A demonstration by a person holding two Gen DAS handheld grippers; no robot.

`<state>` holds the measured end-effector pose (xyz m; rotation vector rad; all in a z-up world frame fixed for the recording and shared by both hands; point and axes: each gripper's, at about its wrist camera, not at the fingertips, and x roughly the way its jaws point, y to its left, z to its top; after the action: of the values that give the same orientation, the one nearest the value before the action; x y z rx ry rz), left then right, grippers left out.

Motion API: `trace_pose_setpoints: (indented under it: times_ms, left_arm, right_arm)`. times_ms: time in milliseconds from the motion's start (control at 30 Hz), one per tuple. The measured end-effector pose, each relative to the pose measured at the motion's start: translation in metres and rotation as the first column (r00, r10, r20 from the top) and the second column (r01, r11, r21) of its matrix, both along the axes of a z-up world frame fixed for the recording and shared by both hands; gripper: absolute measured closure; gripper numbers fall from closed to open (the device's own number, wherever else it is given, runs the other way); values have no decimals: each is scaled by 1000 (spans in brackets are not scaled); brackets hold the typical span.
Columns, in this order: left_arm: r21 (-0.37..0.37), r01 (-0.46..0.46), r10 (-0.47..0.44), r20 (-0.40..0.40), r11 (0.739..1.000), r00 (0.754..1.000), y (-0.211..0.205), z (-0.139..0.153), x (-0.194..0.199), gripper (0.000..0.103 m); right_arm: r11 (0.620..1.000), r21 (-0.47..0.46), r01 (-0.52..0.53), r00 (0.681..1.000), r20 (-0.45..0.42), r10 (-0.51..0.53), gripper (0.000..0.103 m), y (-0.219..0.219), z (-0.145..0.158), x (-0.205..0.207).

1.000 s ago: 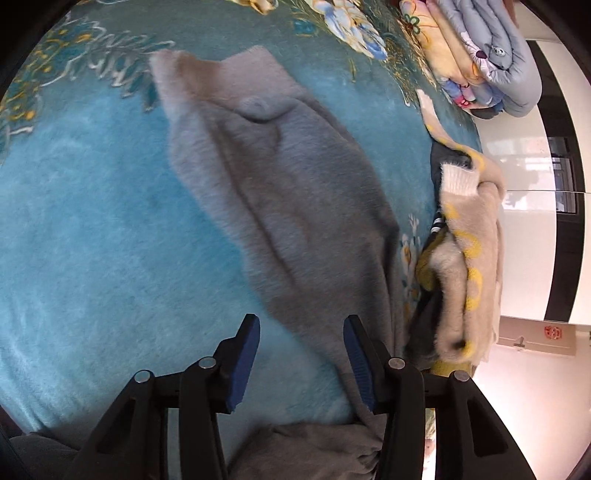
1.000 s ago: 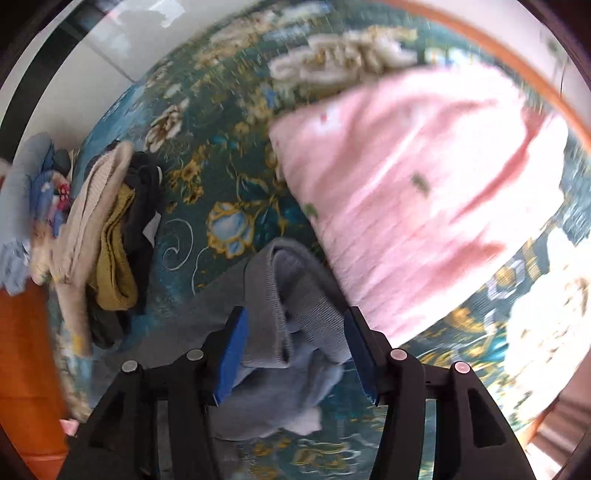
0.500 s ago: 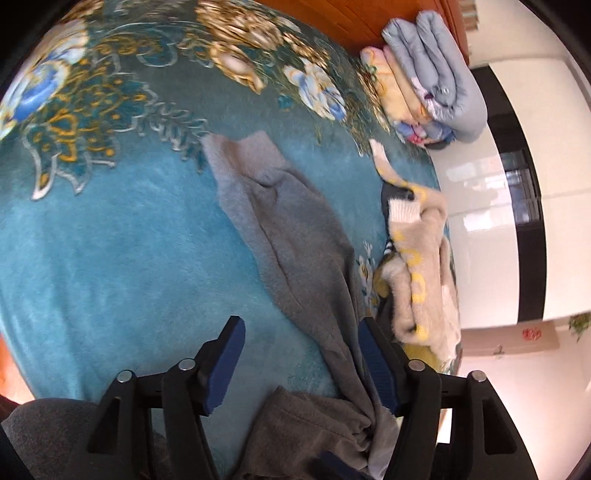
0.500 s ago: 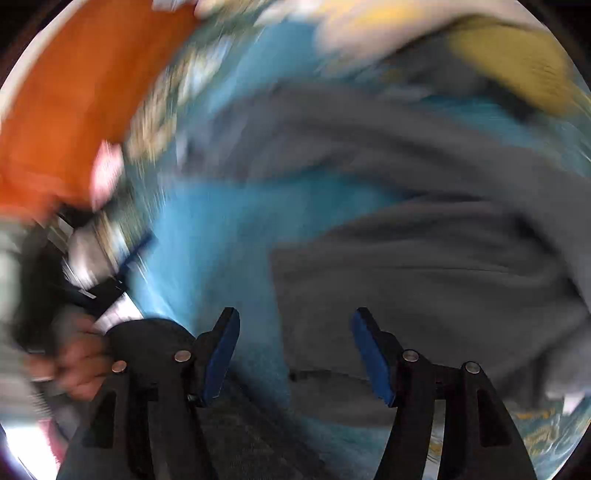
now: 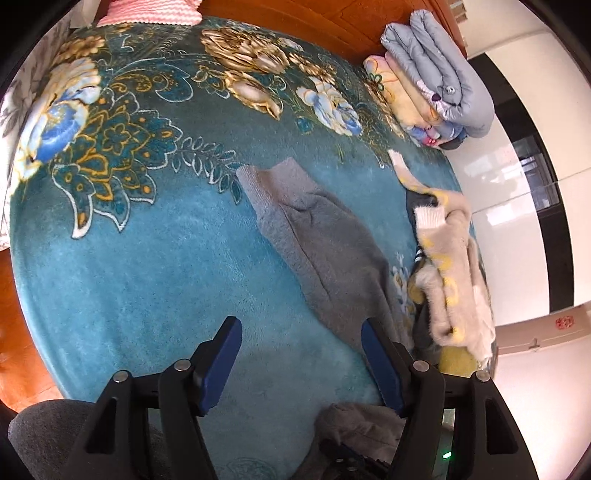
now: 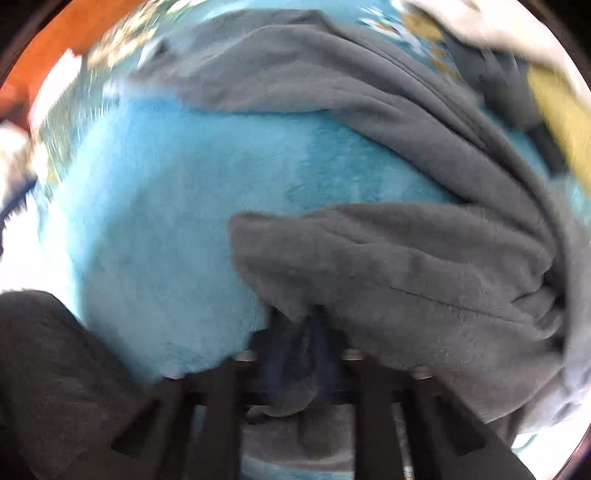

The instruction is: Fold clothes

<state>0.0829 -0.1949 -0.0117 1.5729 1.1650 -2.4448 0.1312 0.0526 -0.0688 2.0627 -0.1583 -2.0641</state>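
Grey fleece trousers point(image 5: 325, 243) lie on the teal flowered blanket point(image 5: 129, 258), one leg stretched away from me. My left gripper point(image 5: 301, 363) is open and empty above the blanket, its right finger at the leg's near edge. In the blurred right wrist view the other grey leg point(image 6: 388, 266) lies folded across the lower right. My right gripper point(image 6: 297, 347) is shut on a fold of this grey cloth, which covers its fingertips.
A heap of unfolded clothes with a cream and yellow sweater point(image 5: 450, 266) lies at the blanket's right edge. Folded quilts point(image 5: 439, 77) are stacked at the far right. A pink pillow point(image 5: 147, 11) is at the far end. An orange wooden floor point(image 5: 14, 332) lies beyond the left edge.
My left gripper has pulled back and up, and opened wider. My right gripper has swung down from the pink pillow to the trousers and shut on the near leg.
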Motion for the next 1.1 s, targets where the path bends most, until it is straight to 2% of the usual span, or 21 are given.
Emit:
trace_pose_setpoints:
  times_ms: [67,100,167,200,233,267,300,333,400,433,467,500,600,700,733,767,800,833,900,967,1100]
  left_arm:
    - [2,7,-7,15,1000,1000,4,-5,-4,32]
    - [8,11,-11,25,1000,1000,5,-9,-6,32]
    - [17,26,-27,53,1000,998,9,-16,-10,32]
    - [19,35,-36,61,999,997,11,-19,-11,32]
    - [19,42,-43,67,999,997,13,-21,-12,32]
    - [22,49,-50,73,999,996,16,-22,-13,32]
    - [25,56,-58,78,998,995,18,-24,-14,32]
    - [33,64,-67,85,997,994,21,-27,-15,32]
    - [47,86,-91,106,995,990,29,-33,-17,32]
    - [49,101,-106,121,994,987,32,-36,-18,32]
    - [51,111,-117,126,993,985,35,-37,-18,32]
    - [53,119,-125,127,991,984,37,-38,-19,32]
    - [57,127,-134,131,990,982,40,-39,-18,32]
    - [65,114,-122,142,991,982,35,-41,-16,32]
    - [70,102,-111,140,992,984,32,-41,-15,32]
    - [79,85,-95,136,993,986,27,-41,-13,32]
    - [88,70,-81,134,994,988,23,-42,-11,32]
    - [100,55,-68,133,993,989,19,-43,-9,32]
    - [128,33,-49,130,991,990,12,-45,-6,32]
    - [119,40,-55,127,992,990,11,-44,-4,32]
    - [75,70,-79,115,995,990,11,-40,-4,31]
  right_arm:
    - [983,-161,90,996,20,-88,96,23,14,-4]
    - [968,-227,104,994,-1,-107,96,32,28,-6]
    - [910,-397,115,988,-53,-148,96,54,68,-8]
    - [858,-501,118,981,-73,-177,97,68,89,-9]
    - [776,-622,105,973,-95,-209,103,85,111,-8]
    - [653,-754,71,962,-120,-244,103,105,135,-5]
    - [548,-836,26,949,-152,-277,103,123,156,-2]
    - [531,-847,-7,932,-198,-302,103,137,171,2]
    - [605,-796,-26,896,-287,-339,103,164,192,13]
    - [662,-749,9,886,-302,-353,103,176,193,17]
    - [724,-685,80,889,-279,-362,102,182,185,19]
    - [756,-642,129,894,-254,-369,102,183,175,23]
    - [804,-562,194,921,-179,-346,100,166,143,25]
    - [881,-437,183,954,-137,-266,100,120,109,12]
    - [901,-393,183,961,-122,-249,88,103,97,7]
    - [917,-354,185,966,-108,-236,58,93,85,4]
    - [930,-318,183,970,-96,-224,44,76,73,0]
    - [943,-284,172,975,-89,-204,37,54,62,-5]
    - [972,-200,120,988,-74,-137,36,29,42,-13]
    - [993,-106,59,994,-83,-68,36,5,30,-17]
    - [997,75,-28,997,-69,33,37,-24,2,-19]
